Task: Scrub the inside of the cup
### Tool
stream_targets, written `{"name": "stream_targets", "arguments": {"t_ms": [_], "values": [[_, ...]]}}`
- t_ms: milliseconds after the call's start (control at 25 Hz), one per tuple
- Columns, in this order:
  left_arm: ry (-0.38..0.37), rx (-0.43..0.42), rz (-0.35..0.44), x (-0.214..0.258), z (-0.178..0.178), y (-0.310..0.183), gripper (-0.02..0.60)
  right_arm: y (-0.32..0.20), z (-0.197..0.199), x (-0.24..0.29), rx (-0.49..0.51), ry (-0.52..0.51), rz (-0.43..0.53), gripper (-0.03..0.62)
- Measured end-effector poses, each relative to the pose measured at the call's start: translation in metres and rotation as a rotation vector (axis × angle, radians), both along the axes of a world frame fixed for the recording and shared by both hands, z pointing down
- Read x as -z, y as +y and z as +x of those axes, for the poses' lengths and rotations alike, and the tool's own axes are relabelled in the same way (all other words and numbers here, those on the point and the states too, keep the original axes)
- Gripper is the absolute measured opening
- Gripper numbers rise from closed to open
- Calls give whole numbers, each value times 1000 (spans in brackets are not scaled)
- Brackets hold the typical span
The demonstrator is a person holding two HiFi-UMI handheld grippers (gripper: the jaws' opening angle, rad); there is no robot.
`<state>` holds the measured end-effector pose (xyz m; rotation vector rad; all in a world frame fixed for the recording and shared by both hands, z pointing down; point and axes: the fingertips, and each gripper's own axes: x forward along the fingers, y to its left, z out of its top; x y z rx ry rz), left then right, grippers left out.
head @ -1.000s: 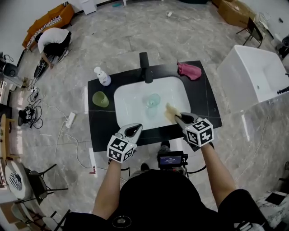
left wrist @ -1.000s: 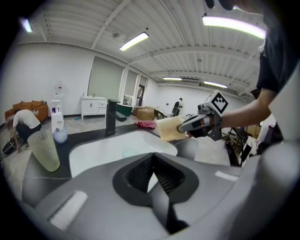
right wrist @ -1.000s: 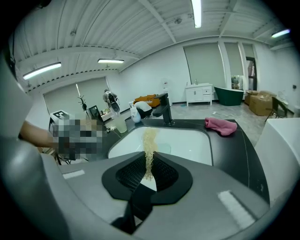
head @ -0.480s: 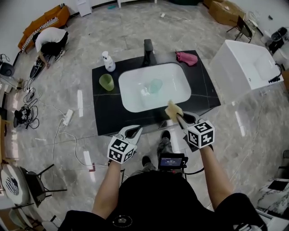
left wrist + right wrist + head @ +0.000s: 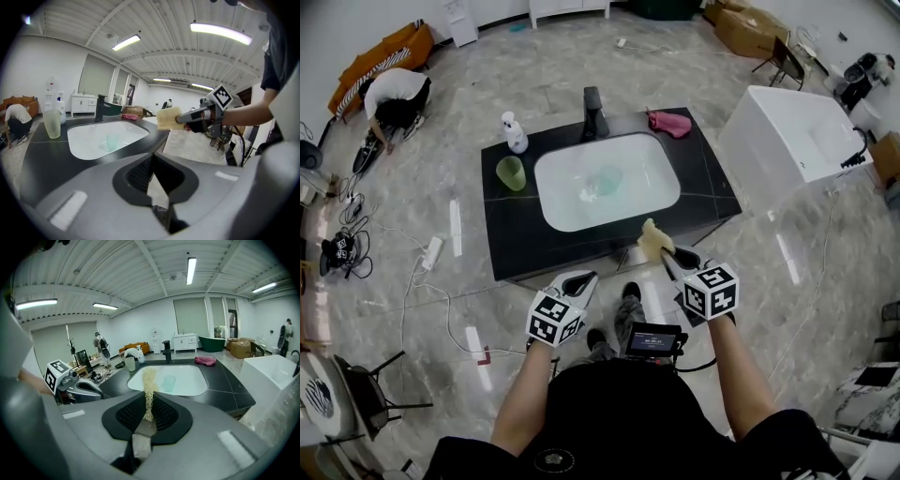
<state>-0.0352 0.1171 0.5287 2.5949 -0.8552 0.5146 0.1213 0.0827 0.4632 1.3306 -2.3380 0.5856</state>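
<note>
Both grippers hung in front of the counter (image 5: 511,246), short of the basin. On the right gripper (image 5: 664,255) the jaws were clamped on a yellow sponge (image 5: 652,240), which stuck up out of them in a thin, ragged strip in the right gripper view (image 5: 149,385) and showed as a pale block at the tip in the left gripper view (image 5: 168,118). On the left gripper (image 5: 581,277) the jaws were together with nothing between them (image 5: 154,180), and it sat lower left of its partner, over the floor in the head view. The cup (image 5: 607,178), a translucent teal one, stood upright inside the white sink (image 5: 553,214), near the middle of the basin and toward the faucet (image 5: 593,112). It was well apart from the sponge: the sponge hovered at the counter's near right edge, while the cup lay beyond it and to its left, down in the basin, with the sink's front rim and a strip of black counter between them. Neither gripper touched it. In the right gripper view the cup (image 5: 168,382) appeared just right of the sponge strip, farther back. A green cup (image 5: 511,172) and a pump bottle (image 5: 515,132) stood on the counter left of the sink, and a pink cloth (image 5: 672,123) lay at the back right corner.
</note>
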Motion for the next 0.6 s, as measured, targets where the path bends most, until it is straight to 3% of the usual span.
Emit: {"name": "stream_targets", "arguments": {"t_ms": [600], "values": [[-4, 4, 6, 2, 7, -2, 0, 5, 3, 4, 4, -30, 16, 40]]}}
